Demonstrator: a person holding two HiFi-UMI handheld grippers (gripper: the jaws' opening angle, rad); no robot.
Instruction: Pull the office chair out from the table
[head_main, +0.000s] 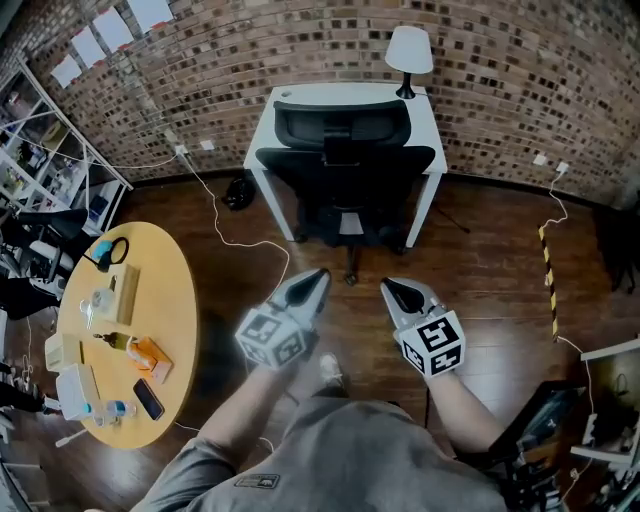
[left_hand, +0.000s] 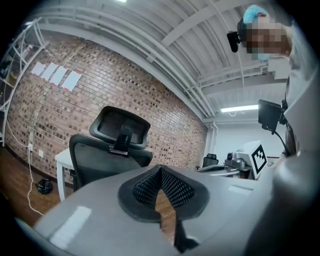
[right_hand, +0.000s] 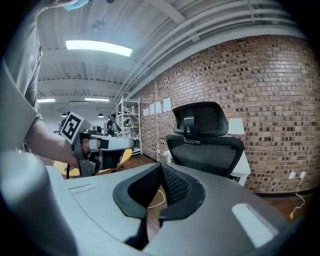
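A black office chair (head_main: 345, 165) with a mesh back and headrest is tucked under a small white table (head_main: 345, 95) against the brick wall; the chair also shows ahead in the left gripper view (left_hand: 110, 150) and right gripper view (right_hand: 205, 142). My left gripper (head_main: 322, 274) and right gripper (head_main: 386, 286) are held side by side over the wooden floor, short of the chair and apart from it. Both are shut with nothing between the pads, as seen up close on the left gripper (left_hand: 161, 170) and right gripper (right_hand: 161, 167).
A white lamp (head_main: 409, 55) stands on the table's right rear corner. A round yellow table (head_main: 175, 330) with several small items sits at the left. White cables (head_main: 225, 235) run across the floor. Metal shelving (head_main: 40, 150) stands far left, a yellow-black strip (head_main: 548, 280) at right.
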